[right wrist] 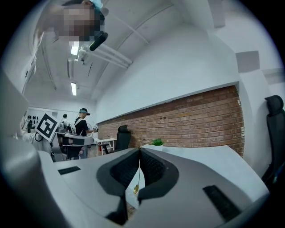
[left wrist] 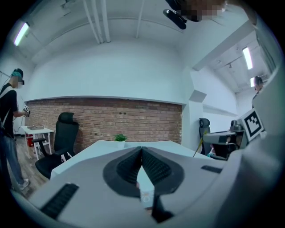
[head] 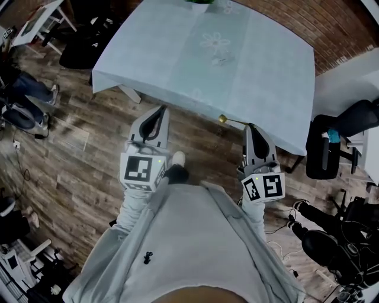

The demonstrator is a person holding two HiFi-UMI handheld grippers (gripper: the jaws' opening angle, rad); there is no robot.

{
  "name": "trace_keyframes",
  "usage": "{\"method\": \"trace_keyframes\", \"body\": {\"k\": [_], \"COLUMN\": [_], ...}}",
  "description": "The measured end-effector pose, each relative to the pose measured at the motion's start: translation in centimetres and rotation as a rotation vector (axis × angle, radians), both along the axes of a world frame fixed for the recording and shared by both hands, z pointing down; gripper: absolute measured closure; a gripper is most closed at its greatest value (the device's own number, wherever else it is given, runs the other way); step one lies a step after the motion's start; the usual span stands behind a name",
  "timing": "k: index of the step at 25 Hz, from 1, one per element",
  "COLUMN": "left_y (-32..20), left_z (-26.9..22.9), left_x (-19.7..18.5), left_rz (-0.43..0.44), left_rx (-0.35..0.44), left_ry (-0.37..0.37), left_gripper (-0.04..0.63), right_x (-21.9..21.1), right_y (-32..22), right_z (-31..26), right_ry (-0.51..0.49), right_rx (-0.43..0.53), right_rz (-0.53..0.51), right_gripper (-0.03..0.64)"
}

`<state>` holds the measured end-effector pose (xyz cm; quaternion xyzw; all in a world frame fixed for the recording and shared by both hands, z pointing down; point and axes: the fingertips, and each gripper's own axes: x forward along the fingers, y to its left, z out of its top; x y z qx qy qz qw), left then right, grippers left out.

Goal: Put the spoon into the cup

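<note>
My right gripper (head: pixel 251 126) is shut on the thin handle of a gold spoon (head: pixel 224 119), whose bowl sticks out to the left just off the near edge of the table (head: pixel 266 77). In the right gripper view the spoon (right wrist: pixel 136 189) hangs between the closed jaws (right wrist: pixel 139 149). My left gripper (head: pixel 161 110) hovers over the wooden floor short of the table, jaws together and empty (left wrist: pixel 142 149). On the pale blue cloth, what looks like a clear glass cup (head: pixel 220 57) stands far ahead of both grippers; it is faint.
A small green plant (head: pixel 198 2) sits at the table's far edge, by a brick wall. A black office chair (head: pixel 323 148) stands right of the table, another chair (left wrist: pixel 62 133) to its left. People (head: pixel 23 89) and desks stand at the left.
</note>
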<state>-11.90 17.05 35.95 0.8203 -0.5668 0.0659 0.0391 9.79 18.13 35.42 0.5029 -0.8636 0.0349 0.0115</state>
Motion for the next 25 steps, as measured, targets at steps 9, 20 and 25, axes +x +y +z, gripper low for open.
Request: {"method": "trace_keyframes", "body": {"k": [9,20,25], "left_y": [-4.7,-10.6,-16.0], "left_z": [2.1,3.5,2.7], "left_x": [-2.6,-1.2,-0.5], "left_rz": [0.039,0.044,0.028], "left_rx": [-0.044,-0.079,-0.056], "left_ry": [0.000,0.012,0.010], "left_gripper": [0.575,0.575,0.575], "right_x": [-2.0,-0.4,0.1], "right_y": [-3.9,-9.8,-15.5], "right_z": [1.5,2.7,1.9], "right_ry": [0.001,0.014,0.010], "right_rx": [-0.038,-0.073,-0.052], "right_rz": [0.055,0.070,0.046], "right_gripper": [0.597,0.597,0.597]}}
